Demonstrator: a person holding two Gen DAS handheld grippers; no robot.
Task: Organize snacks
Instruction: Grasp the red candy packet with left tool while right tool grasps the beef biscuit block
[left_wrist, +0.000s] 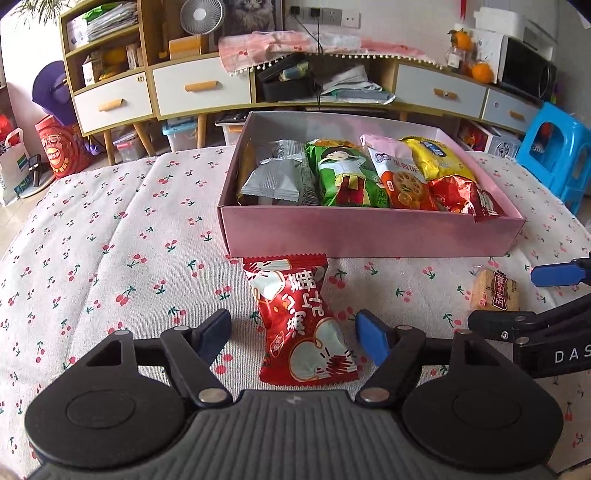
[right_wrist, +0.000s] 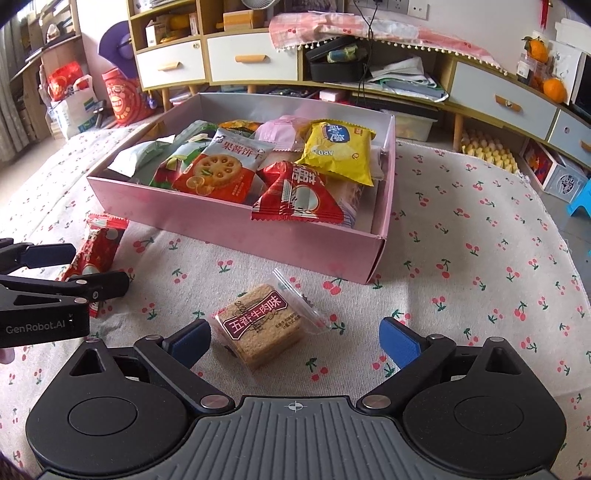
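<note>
A red snack packet (left_wrist: 295, 317) lies on the cherry-print cloth just in front of the pink box (left_wrist: 369, 236). My left gripper (left_wrist: 293, 332) straddles it, blue pads on either side without pressing, so it is open. A clear-wrapped square cracker pack (right_wrist: 262, 325) with a maroon label lies between the wide-open fingers of my right gripper (right_wrist: 295, 339), untouched. The pink box (right_wrist: 221, 229) holds several packets: grey, green, orange, yellow and red. The right wrist view shows the left gripper (right_wrist: 74, 269) over the red packet (right_wrist: 98, 251). The left wrist view shows the right gripper (left_wrist: 554, 291) around the cracker pack (left_wrist: 495, 291).
The cloth-covered table (left_wrist: 110, 240) stretches left and right of the box. Beyond its far edge stand a wooden cabinet with white drawers (left_wrist: 199, 90), a red bag (left_wrist: 64, 147) on the floor and a blue plastic stool (left_wrist: 557, 147).
</note>
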